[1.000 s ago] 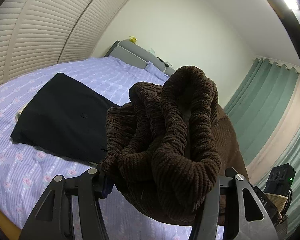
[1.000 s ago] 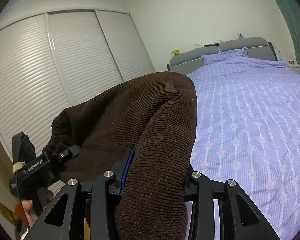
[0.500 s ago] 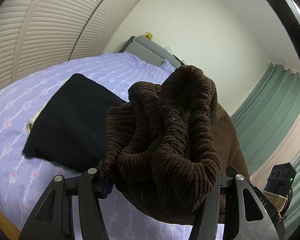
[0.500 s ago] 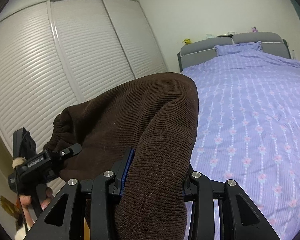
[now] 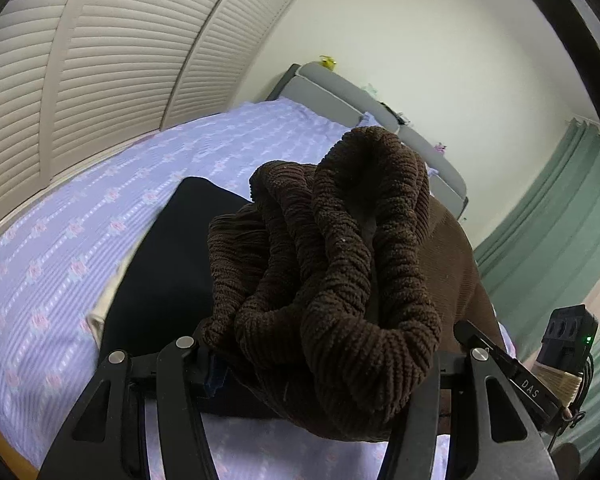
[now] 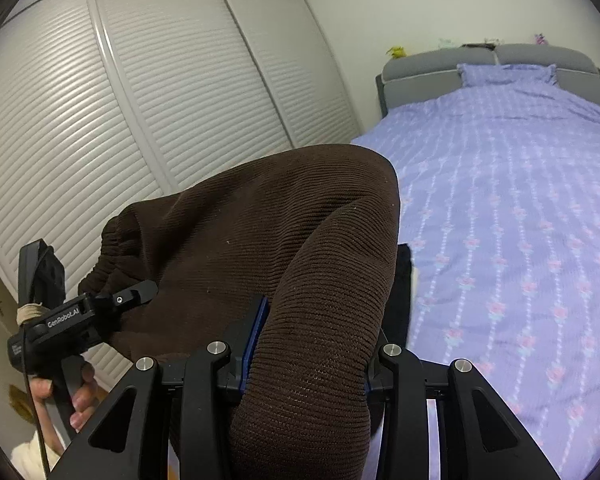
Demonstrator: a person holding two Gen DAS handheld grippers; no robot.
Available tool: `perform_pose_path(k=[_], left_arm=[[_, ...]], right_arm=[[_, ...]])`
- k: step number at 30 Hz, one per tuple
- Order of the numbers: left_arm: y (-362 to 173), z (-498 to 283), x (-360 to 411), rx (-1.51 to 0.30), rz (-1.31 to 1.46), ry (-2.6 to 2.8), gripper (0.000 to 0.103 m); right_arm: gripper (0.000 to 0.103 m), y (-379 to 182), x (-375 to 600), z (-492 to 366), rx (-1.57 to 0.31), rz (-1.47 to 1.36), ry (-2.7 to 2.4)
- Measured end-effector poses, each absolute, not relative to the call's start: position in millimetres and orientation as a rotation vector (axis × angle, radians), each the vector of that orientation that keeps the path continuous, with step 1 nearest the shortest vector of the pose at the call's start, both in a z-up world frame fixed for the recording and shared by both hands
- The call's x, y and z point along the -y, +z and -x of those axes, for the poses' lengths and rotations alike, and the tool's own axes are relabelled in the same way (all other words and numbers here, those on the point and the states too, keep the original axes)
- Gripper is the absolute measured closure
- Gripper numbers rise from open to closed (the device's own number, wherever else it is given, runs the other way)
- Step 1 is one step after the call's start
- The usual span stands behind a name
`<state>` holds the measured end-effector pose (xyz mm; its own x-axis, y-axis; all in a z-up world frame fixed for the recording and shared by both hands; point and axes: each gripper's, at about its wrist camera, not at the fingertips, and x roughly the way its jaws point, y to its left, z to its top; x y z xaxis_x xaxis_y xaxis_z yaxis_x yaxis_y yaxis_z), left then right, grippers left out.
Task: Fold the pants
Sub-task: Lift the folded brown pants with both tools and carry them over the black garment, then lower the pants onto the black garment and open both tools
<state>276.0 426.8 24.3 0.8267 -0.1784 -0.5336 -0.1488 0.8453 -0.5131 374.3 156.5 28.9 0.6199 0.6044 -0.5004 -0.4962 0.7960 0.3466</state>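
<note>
The left gripper has its jaws clamped on the bunched, gathered waistband of the brown corduroy pants, and the right gripper has its jaws closed on a thick fold of the same pants, which hang in the air between them above the bed. A folded black garment lies on the lilac flowered cover near the bed's foot edge.

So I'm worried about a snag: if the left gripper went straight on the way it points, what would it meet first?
Probably the black garment lying on the bed, beyond the brown pants it holds; depth is unclear.
</note>
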Motion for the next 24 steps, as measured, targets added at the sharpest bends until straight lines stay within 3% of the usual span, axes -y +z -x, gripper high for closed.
perform_pose_path(k=[17, 20, 22, 24], left_arm=[[-62, -345, -498, -0.777, 0.679, 0.088, 0.044], [-64, -343, -498, -0.773, 0.626, 0.104, 0.033], [-61, -341, -496, -0.776, 0.547, 0.162, 0.020], [-58, -339, -494, -0.780, 0.496, 0.194, 0.018]], right_arm=[[0.065, -22, -233, -435, -0.778, -0.032, 0.607], [0.064, -29, -232, -437, -0.787, -0.031, 0.611], [0.061, -31, -229, -437, -0.793, -0.045, 0.609], [0.055, -34, -235, -442, -0.797, -0.036, 0.602]])
